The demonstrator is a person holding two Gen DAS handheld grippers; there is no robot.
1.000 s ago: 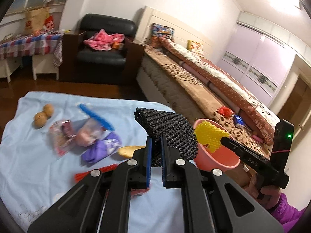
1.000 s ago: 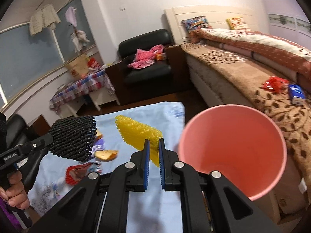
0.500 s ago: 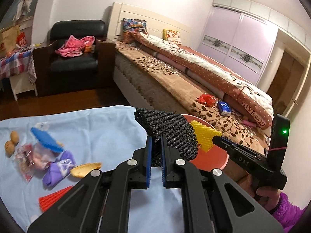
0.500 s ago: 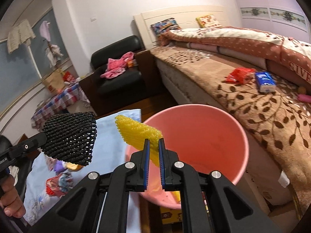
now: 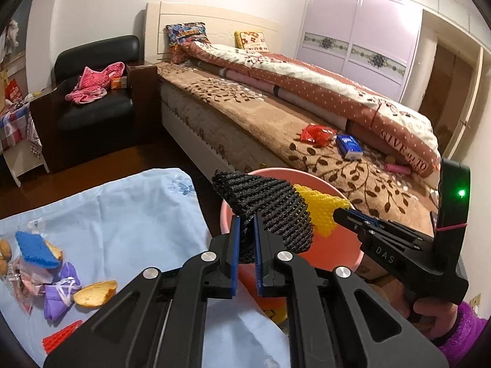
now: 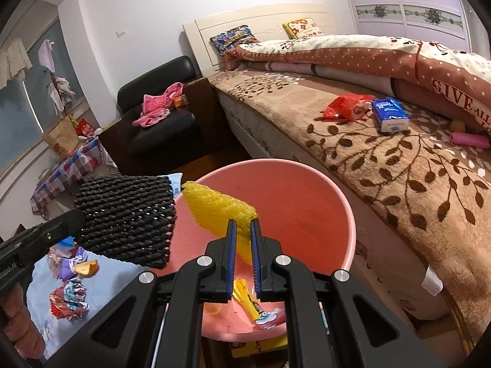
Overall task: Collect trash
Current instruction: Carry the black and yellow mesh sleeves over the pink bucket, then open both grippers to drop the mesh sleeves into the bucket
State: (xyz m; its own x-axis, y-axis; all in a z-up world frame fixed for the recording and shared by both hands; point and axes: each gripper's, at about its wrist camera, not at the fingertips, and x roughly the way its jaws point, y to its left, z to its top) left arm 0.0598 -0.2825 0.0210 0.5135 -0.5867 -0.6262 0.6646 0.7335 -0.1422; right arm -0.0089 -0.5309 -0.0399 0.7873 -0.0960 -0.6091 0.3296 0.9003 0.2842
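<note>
Two grippers hold foam nets: left gripper (image 5: 245, 239) clamps the black net (image 5: 267, 211), right gripper (image 6: 242, 242) the yellow net (image 6: 219, 211), both above the bucket (image 6: 322, 196) at 12 o'clock.

Home bedroom. Bed (image 5: 276, 116) with white headboard (image 5: 211, 27), rolled quilt (image 5: 337, 92), 2 pillows (image 5: 187, 35) at the head, brown leaf-print blanket. Lilac sliding wardrobe (image 5: 359, 30) behind the bed. Black armchair (image 5: 95, 98) with pink clothes (image 5: 92, 82) dumped on it. Side table with checked cloth (image 6: 67, 168) by the window (image 6: 21, 98). Dark wood floor (image 5: 92, 171). Lived-in, cluttered, nothing industrial.
</note>
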